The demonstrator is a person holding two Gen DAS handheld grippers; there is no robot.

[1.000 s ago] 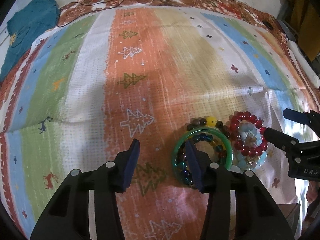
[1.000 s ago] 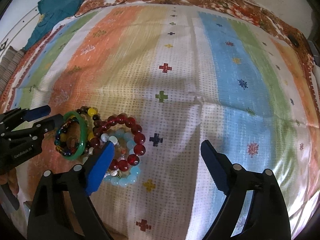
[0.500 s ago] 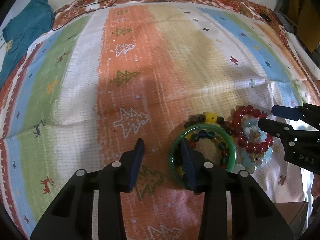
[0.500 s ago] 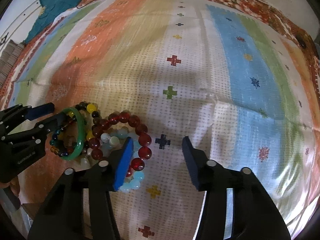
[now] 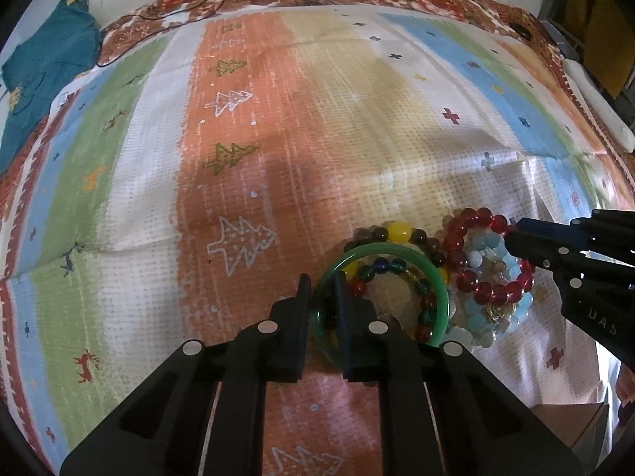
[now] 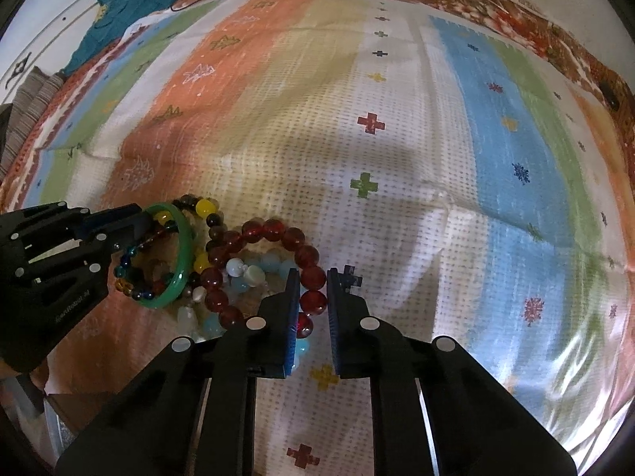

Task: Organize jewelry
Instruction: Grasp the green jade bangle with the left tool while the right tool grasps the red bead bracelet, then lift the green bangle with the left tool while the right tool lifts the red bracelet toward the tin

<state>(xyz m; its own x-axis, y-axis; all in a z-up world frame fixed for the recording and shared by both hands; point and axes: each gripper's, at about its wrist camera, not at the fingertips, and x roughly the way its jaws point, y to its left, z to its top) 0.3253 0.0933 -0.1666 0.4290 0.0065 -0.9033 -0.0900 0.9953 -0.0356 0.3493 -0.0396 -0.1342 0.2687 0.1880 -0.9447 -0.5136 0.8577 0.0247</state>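
Observation:
A pile of bracelets lies on the striped cloth (image 5: 278,139). My left gripper (image 5: 322,301) is shut on the near left rim of the green bangle (image 5: 381,249), which also shows in the right wrist view (image 6: 183,238). Inside the bangle lies a multicoloured bead bracelet (image 5: 393,267); a dark bead bracelet with a yellow bead (image 5: 399,231) lies behind it. My right gripper (image 6: 309,297) is shut on the red bead bracelet (image 6: 262,229), which also shows in the left wrist view (image 5: 468,218). A pale blue and white bead bracelet (image 6: 242,267) lies under it.
A teal garment (image 5: 43,75) lies at the far left edge of the cloth. A thin black cable (image 5: 166,20) runs along the far patterned border. A white object (image 5: 595,103) lies at the far right edge.
Both grippers have closed from wide open: the left onto the green bangle's rim, the right onto the red bead bracelet. Both moved slightly in towards the pile.

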